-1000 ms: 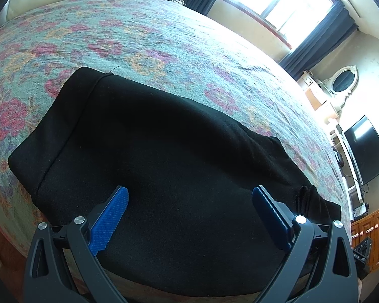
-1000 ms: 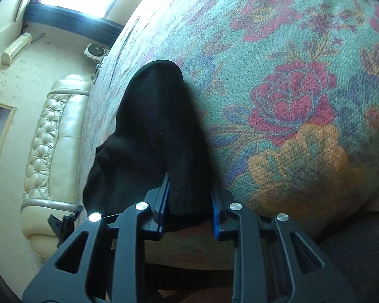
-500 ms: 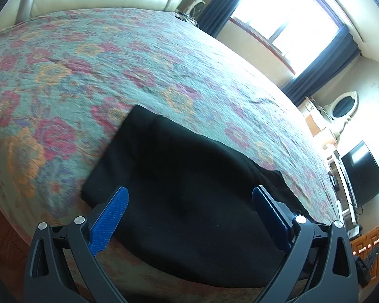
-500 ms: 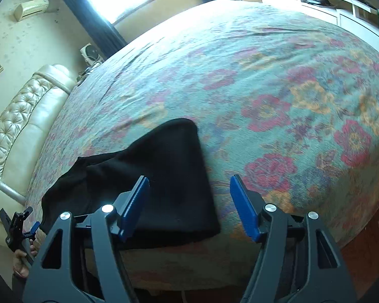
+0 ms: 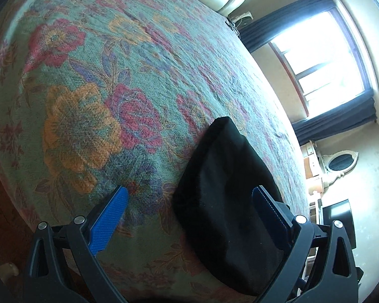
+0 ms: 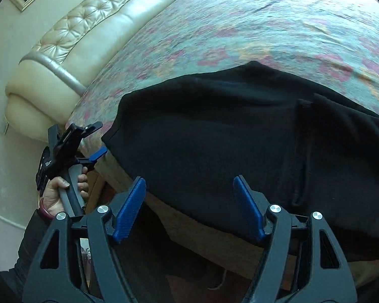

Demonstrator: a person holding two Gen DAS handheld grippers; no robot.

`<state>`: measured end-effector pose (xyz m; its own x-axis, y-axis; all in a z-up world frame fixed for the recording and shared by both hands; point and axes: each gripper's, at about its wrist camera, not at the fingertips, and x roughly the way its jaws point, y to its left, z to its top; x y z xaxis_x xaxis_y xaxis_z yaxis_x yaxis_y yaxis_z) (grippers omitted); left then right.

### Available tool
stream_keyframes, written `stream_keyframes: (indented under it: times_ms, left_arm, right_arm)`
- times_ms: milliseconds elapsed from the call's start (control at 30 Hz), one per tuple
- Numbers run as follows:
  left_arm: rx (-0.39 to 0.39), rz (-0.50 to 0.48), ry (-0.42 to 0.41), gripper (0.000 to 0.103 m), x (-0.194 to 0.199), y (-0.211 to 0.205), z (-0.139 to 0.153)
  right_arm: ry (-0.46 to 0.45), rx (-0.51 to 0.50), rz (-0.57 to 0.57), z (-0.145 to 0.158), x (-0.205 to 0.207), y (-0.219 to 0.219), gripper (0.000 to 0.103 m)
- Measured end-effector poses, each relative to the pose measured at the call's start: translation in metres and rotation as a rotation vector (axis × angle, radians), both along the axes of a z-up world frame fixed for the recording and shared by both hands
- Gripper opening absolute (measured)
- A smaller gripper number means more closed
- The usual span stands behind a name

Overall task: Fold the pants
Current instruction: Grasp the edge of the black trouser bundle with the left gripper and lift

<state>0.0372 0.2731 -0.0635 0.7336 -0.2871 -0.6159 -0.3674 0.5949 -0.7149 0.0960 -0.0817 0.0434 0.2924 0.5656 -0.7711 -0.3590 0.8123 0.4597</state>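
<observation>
The black pants [image 5: 230, 197] lie folded flat at the near edge of the floral bedspread [image 5: 93, 80]; in the right wrist view the pants [image 6: 227, 136] spread wide along the bed edge. My left gripper [image 5: 189, 217] is open and empty, its right finger over the pants' left end, its left finger over bare bedspread. My right gripper [image 6: 189, 207] is open and empty, just in front of the pants' near edge. The left gripper [image 6: 88, 151] also shows in the right wrist view, held in a hand at the pants' left end.
A cream tufted headboard [image 6: 88, 38] stands at the bed's far left. A bright window with dark curtains [image 5: 323, 58], an oval mirror [image 5: 341, 162] and a TV [image 5: 338, 217] stand beyond the bed. Wooden bed frame and floor [image 6: 214, 240] lie below the edge.
My right gripper let go of the pants' end, opened, and swung left to face their near edge. My left gripper stayed open and moved left to the pants' left end.
</observation>
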Motion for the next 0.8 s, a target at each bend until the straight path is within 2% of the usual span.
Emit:
stream_keyframes:
  times_ms: [133,200,300,333,467,567,700,800]
  left_arm:
    - [-0.13,-0.031,-0.027,0.097,-0.007,-0.001,-0.004]
    - [-0.154,-0.037,-0.028,0.097,-0.009,-0.003,-0.006]
    - [-0.238,-0.013,-0.032,0.097,-0.011,-0.004,-0.007]
    - [-0.238,-0.018,-0.026,0.097,-0.008,-0.005,-0.006]
    - [-0.159,-0.04,-0.035,0.097,-0.004,-0.013,0.002]
    - [-0.151,-0.063,-0.036,0.097,0.003,-0.018,0.004]
    - [-0.211,-0.042,-0.04,0.097,0.018,-0.021,-0.001]
    - [-0.221,-0.012,-0.023,0.095,0.025,-0.021,-0.006]
  right_arm:
    - [-0.003,0.002,0.061,-0.001,-0.01,0.03,0.078]
    - [0.018,0.003,0.058,-0.008,-0.013,0.031,0.078]
    - [0.052,-0.003,0.033,-0.021,-0.011,0.023,0.078]
    - [0.067,0.0,0.026,-0.026,-0.01,0.02,0.078]
    - [0.109,0.011,-0.002,-0.042,-0.008,0.01,0.078]
    - [0.111,0.027,-0.006,-0.046,-0.01,0.006,0.078]
    - [0.112,0.041,-0.009,-0.047,-0.012,-0.001,0.078]
    - [0.114,0.05,-0.009,-0.045,-0.014,-0.007,0.078]
